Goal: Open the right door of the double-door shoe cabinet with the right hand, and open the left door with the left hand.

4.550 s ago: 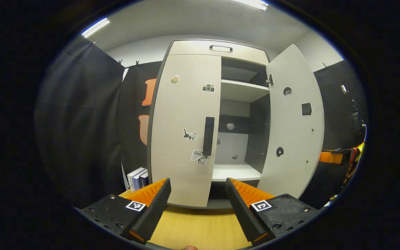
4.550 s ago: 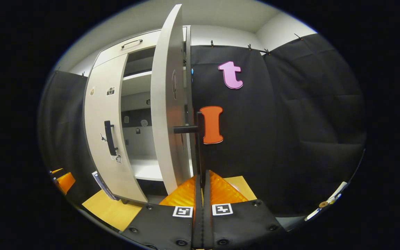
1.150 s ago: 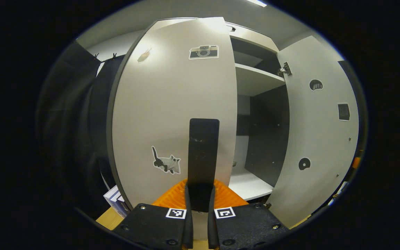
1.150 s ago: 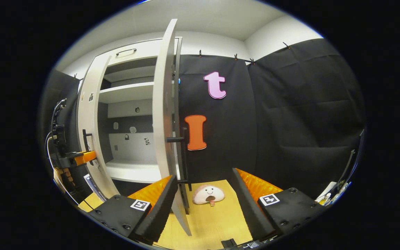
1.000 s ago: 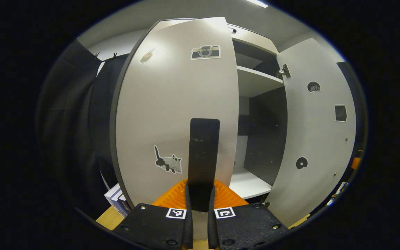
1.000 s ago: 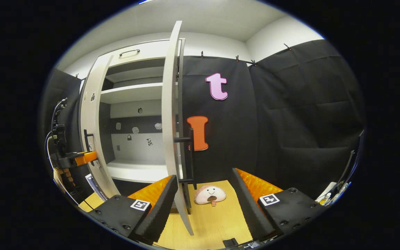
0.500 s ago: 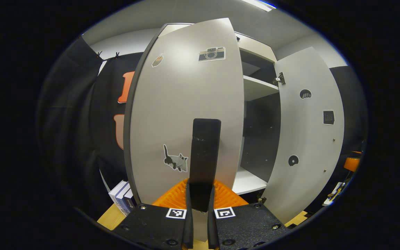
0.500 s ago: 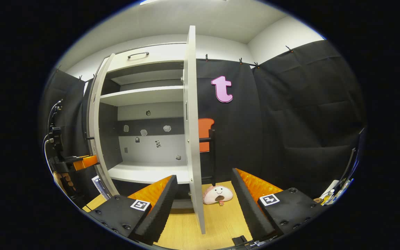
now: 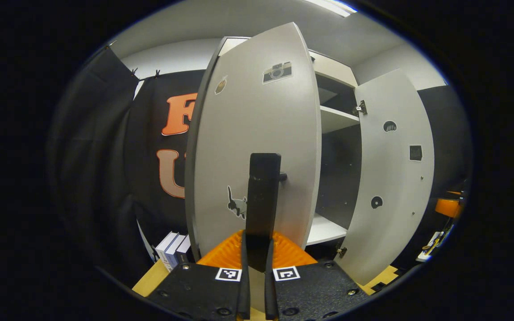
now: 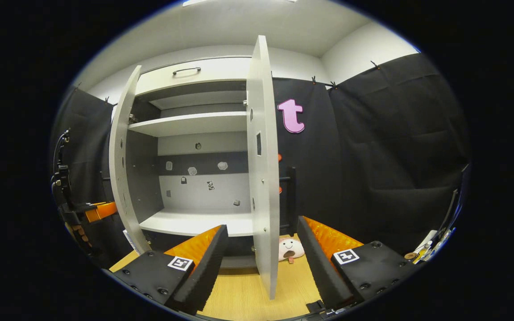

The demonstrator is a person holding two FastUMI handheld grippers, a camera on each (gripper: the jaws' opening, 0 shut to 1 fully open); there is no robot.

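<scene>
A pale, flat-panelled shoe cabinet stands with both doors swung out; the left gripper clamps the left door's black bar handle, while the right gripper gapes apart near the right door.

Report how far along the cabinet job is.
Done: the right door stands wide open, and the right gripper is open and off its handle. In hand: the left gripper is shut on the left door's handle, and the left door is swung well out from the cabinet. Left: perhaps a little more swing, then letting go of the handle.
</scene>
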